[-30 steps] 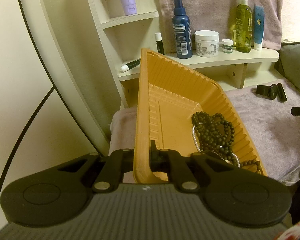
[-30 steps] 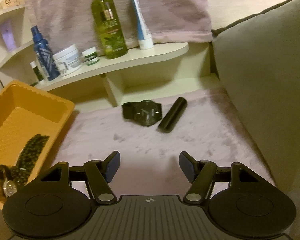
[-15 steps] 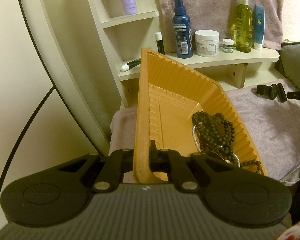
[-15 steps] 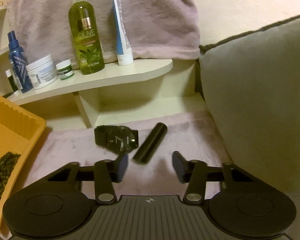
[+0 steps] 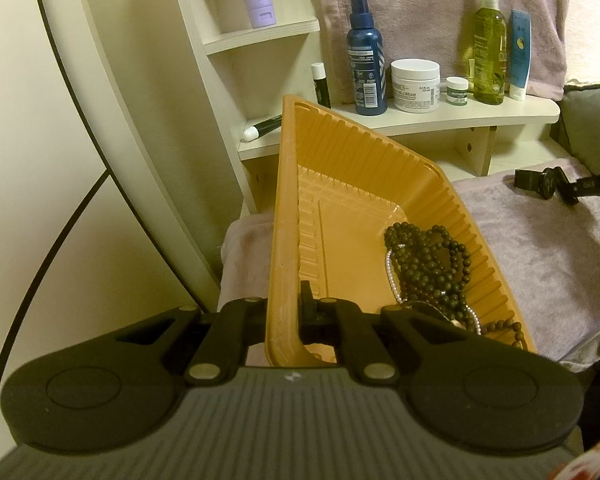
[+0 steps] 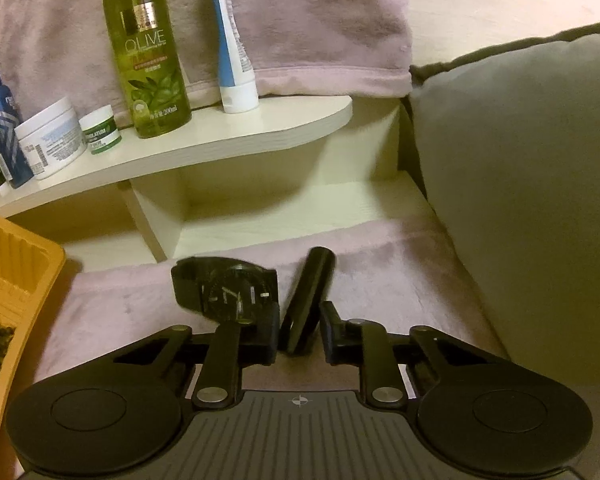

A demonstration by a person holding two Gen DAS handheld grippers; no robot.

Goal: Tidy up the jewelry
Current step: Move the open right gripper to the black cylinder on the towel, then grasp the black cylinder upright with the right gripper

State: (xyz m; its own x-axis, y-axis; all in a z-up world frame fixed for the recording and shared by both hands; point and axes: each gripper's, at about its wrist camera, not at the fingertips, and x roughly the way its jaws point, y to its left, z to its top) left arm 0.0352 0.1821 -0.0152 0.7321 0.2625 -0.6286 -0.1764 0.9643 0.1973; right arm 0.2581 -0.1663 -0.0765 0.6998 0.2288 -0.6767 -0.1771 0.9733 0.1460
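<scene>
My left gripper (image 5: 284,312) is shut on the near rim of an orange ribbed tray (image 5: 284,200), which is tilted up on that side. Dark bead necklaces (image 5: 428,264) and a pearl strand lie in its lower right corner. A black watch (image 6: 236,292) lies on the mauve towel, and its black band (image 6: 308,292) stands on edge to the right of the face. My right gripper (image 6: 299,336) is closing on the near end of that band, with both pads against it. The left wrist view shows the watch (image 5: 546,184) far right.
A cream shelf (image 6: 220,140) behind the watch carries an olive bottle (image 6: 148,60), a blue-white tube, jars and a blue spray bottle. A grey cushion (image 6: 520,200) rises close on the right. The tray's corner (image 6: 28,264) lies left of the watch.
My right gripper moved forward and down to the watch, and its jaws narrowed from wide apart to around the band. The left gripper and tray stayed put.
</scene>
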